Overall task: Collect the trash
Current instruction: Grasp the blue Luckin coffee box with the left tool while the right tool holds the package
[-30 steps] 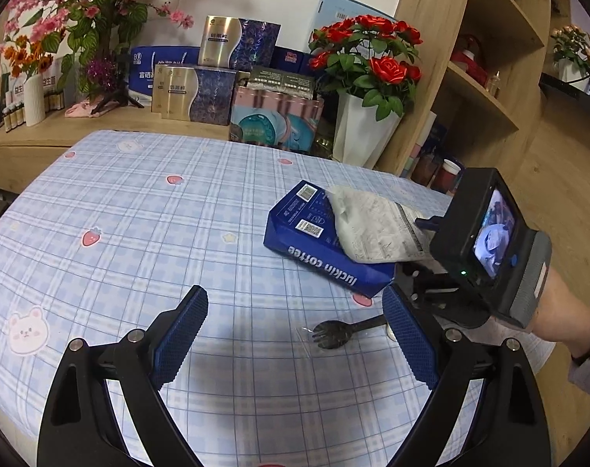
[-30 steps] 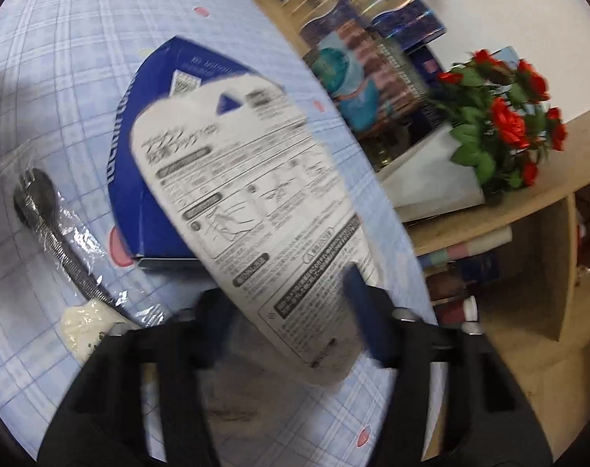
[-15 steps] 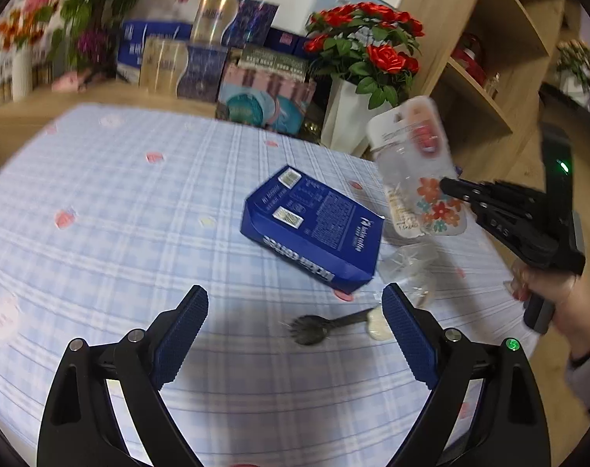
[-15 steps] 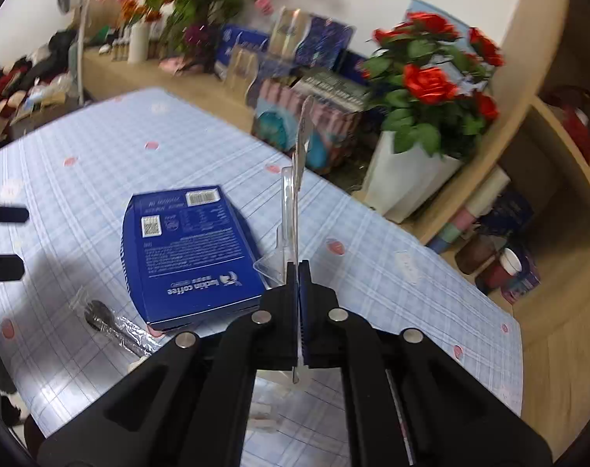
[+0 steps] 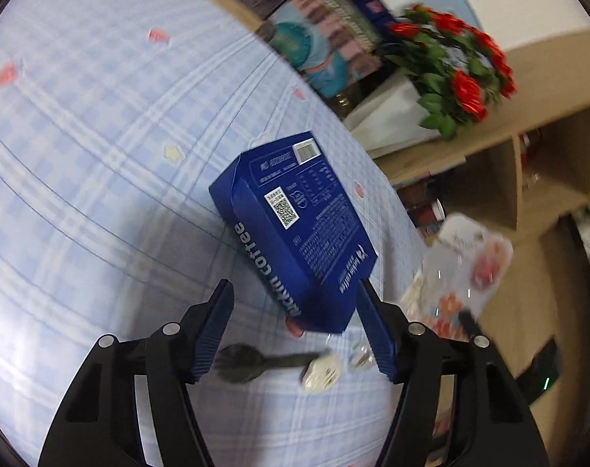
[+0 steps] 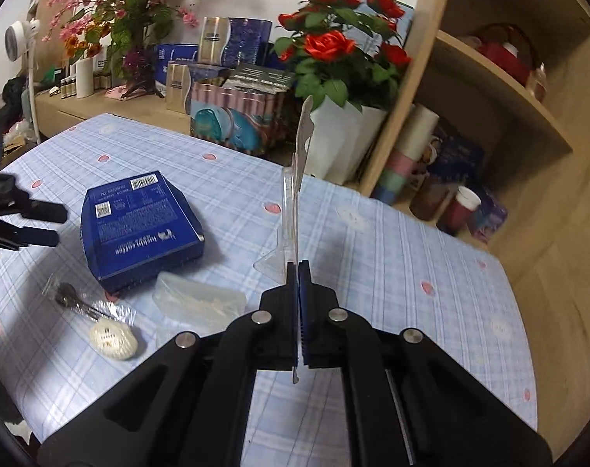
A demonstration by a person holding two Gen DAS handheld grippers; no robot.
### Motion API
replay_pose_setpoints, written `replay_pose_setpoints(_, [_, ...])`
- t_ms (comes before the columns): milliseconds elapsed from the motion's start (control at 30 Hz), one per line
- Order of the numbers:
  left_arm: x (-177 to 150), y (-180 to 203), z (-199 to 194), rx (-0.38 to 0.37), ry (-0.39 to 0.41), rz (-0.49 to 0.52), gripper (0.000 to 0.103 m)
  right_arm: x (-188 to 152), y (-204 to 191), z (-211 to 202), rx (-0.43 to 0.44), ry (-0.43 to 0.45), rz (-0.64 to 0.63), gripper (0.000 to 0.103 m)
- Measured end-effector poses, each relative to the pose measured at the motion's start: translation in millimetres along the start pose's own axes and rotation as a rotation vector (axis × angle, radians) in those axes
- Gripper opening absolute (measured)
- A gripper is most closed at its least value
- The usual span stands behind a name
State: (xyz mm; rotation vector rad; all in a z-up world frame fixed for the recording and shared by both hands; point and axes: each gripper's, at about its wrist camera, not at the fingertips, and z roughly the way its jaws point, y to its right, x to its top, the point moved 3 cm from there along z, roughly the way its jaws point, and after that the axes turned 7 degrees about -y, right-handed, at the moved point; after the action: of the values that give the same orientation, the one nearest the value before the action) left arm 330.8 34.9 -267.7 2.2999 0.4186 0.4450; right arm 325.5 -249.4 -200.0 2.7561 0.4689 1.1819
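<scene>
My right gripper (image 6: 298,268) is shut on a flat clear blister pack (image 6: 295,194), held on edge above the table; the pack shows in the left wrist view (image 5: 466,272) off the table's right side. My left gripper (image 5: 295,303) is open, its fingers on either side of the near end of a blue coffee box (image 5: 295,229) lying on the checked tablecloth (image 5: 100,194). The box also shows in the right wrist view (image 6: 139,225). A wrapped black plastic spoon (image 5: 256,362) with a white napkin wad (image 5: 320,373) lies in front of the box.
A clear plastic wrapper (image 6: 197,299) lies on the tablecloth (image 6: 373,241) beside the box, near the spoon (image 6: 77,299). A white pot of red roses (image 6: 341,78), gift boxes (image 6: 232,116) and a wooden shelf (image 6: 501,89) stand behind the table.
My left gripper has moved forward and tilted down until its fingers flank the coffee box. My right gripper has lifted the blister pack off the box and drawn it back to the right.
</scene>
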Motion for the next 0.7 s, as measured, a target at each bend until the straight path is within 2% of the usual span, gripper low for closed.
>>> replay_pose_setpoints(200, [7, -7, 26, -0.037, -0.008, -0.120, 0.059, -16, 9, 1, 0.014, -0.012, 0.038, 0.005])
replay_pose_setpoints(400, [14, -14, 35, -0.066, 0.055, -0.186, 0.055, -22, 18, -4, 0.029, -0.008, 0.068, 0.005])
replay_pose_setpoints(567, [17, -14, 46, -0.072, 0.082, -0.191, 0.039, -28, 21, -8, 0.049, -0.003, 0.095, 0.005])
replay_pose_setpoints(633, [17, -14, 46, -0.113, 0.091, -0.197, 0.032, -30, 20, -9, 0.056, -0.005, 0.105, 0.005])
replay_pose_setpoints(700, [16, -8, 36, -0.170, 0.124, -0.154, 0.022, -35, 19, -11, 0.061, -0.006, 0.113, 0.005])
